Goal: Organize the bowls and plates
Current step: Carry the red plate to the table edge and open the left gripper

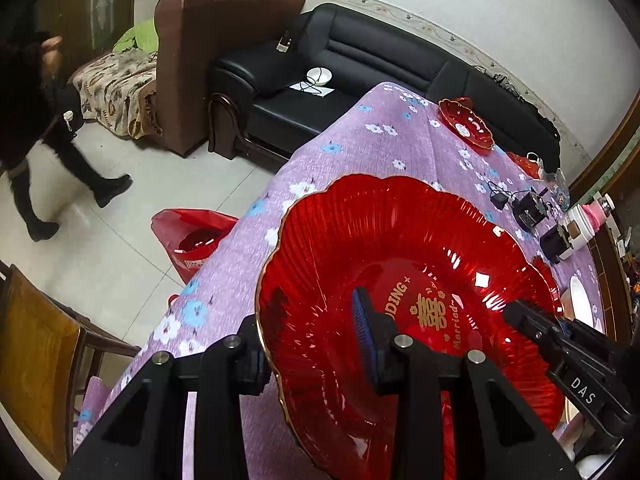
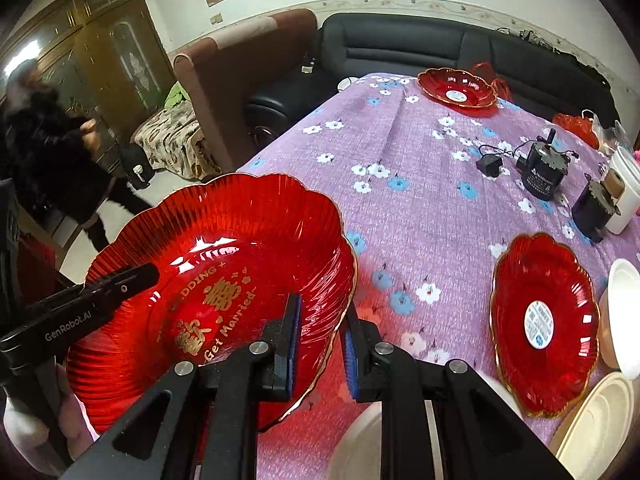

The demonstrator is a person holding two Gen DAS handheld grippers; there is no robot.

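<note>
A purple flowered tablecloth (image 2: 420, 184) covers the table. Taking the small black motor (image 2: 542, 172) as a mark, one red scalloped plate (image 2: 458, 88) lies well beyond it at the far edge. Another red plate with a white sticker (image 2: 544, 324) lies nearer, beside white bowls (image 2: 624, 312).

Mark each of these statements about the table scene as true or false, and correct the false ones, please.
1. Both grippers grip the rim of the large red plate. True: the left gripper and the right gripper clamp opposite edges.
2. The tablecloth is plain green. False: it is purple with flowers.
3. A smaller red plate lies flat on the table. True.
4. The large red plate has no writing. False: gold lettering marks its centre.
5. The sofa behind the table is white. False: it is black.
</note>
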